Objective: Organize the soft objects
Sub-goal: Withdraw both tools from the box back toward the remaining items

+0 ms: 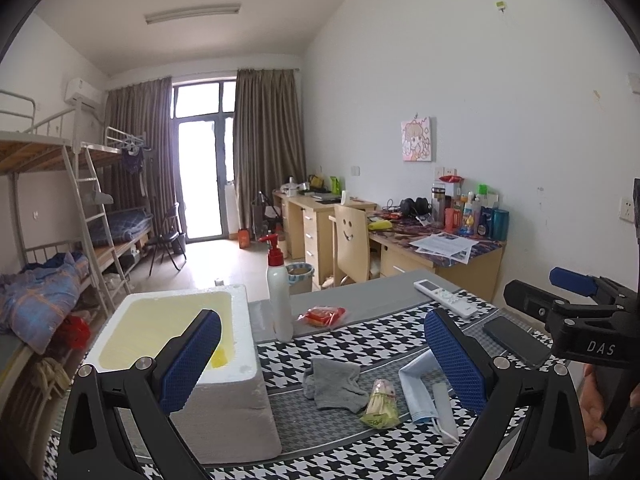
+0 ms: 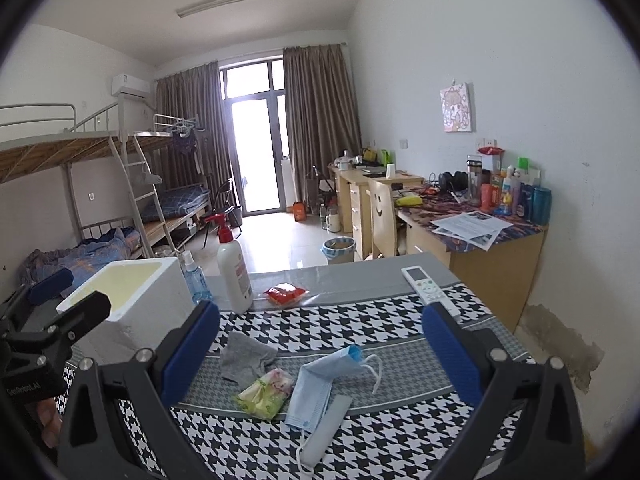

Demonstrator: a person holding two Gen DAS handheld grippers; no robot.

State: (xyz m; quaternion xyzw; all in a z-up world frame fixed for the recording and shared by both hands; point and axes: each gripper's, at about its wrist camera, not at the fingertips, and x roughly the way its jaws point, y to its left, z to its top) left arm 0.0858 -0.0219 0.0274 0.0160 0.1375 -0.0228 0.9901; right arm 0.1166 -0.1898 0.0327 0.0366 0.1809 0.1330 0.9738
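Observation:
A grey sock, a yellow-green tissue pack and a blue face mask lie together on the houndstooth cloth. A white foam box with a yellowish inside stands to their left. My left gripper is open and empty, above the sock and box edge. My right gripper is open and empty, above the mask; it also shows at the right of the left wrist view.
A white pump bottle, a blue spray bottle, a red snack packet, a remote and a phone sit on the table. Desks, chair and bunk beds stand beyond.

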